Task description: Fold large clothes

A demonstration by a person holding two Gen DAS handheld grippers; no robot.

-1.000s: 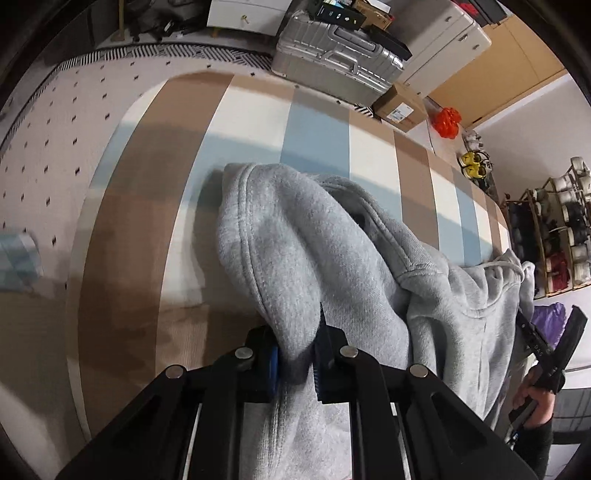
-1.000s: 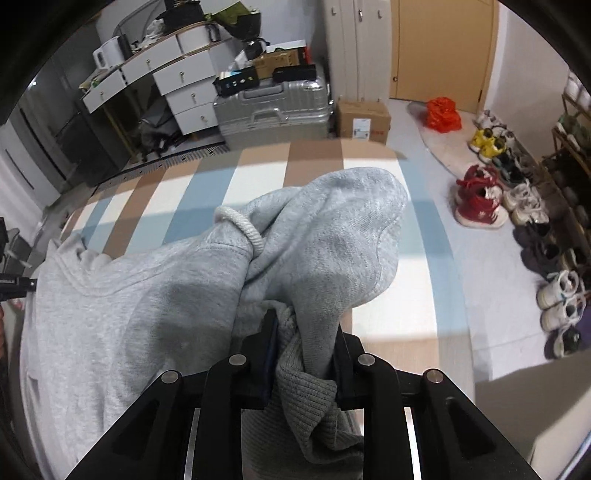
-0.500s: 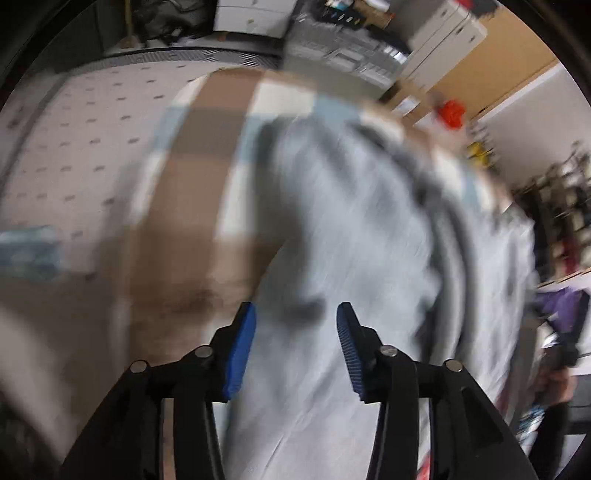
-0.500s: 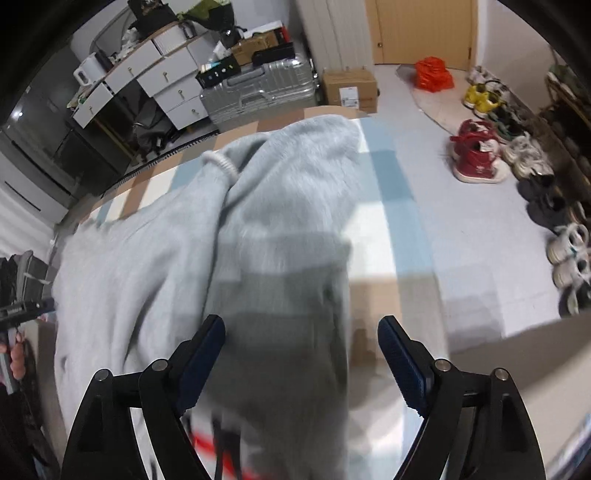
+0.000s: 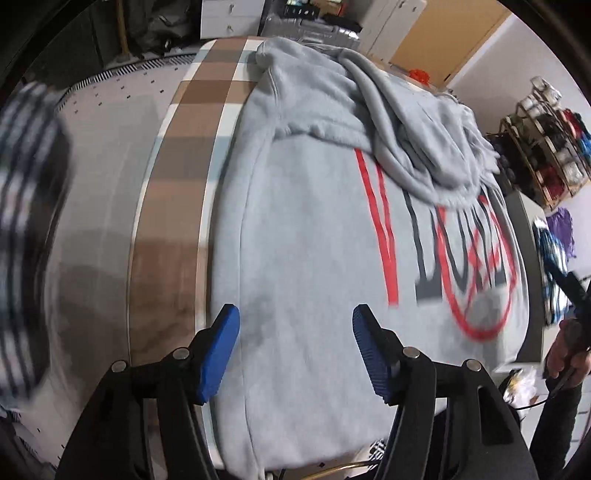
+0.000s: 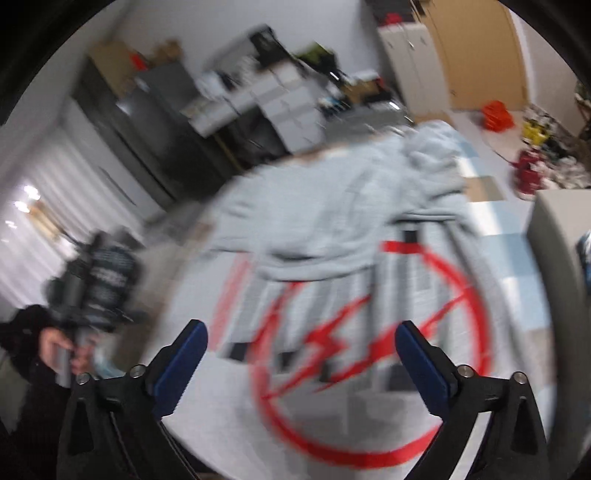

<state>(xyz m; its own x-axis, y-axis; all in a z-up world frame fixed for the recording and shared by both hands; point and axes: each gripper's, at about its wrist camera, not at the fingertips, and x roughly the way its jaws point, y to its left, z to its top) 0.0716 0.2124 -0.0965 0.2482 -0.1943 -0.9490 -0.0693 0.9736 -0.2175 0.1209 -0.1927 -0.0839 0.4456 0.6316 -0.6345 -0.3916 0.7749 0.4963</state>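
A light grey hoodie (image 5: 314, 221) lies flat on the striped mat (image 5: 173, 184), its red and dark print facing up. Folded grey cloth lies bunched across its upper part. My left gripper (image 5: 294, 314) hovers over the hoodie's near left part, blue pads apart, jaws opening, nothing between them. In the blurred right wrist view the hoodie (image 6: 332, 221) shows a red circle with a lightning bolt. My right gripper (image 6: 301, 326) hangs above that print, jaws opening wide and empty. A hand holds the other gripper at each view's edge: the right gripper (image 5: 572, 291), the left gripper (image 6: 85, 291).
A shoe rack (image 5: 550, 147) stands at the right, a silver suitcase (image 5: 306, 26) and white drawers (image 6: 288, 110) beyond the mat. An orange bag (image 6: 496, 114) and shoes lie on the floor. A blurred dark striped thing (image 5: 26, 221) is at the left.
Both grippers let go of the grey folds they were pinching, opened, and pulled back and up. The cloth now lies across the hoodie's top and the printed front has come into view.
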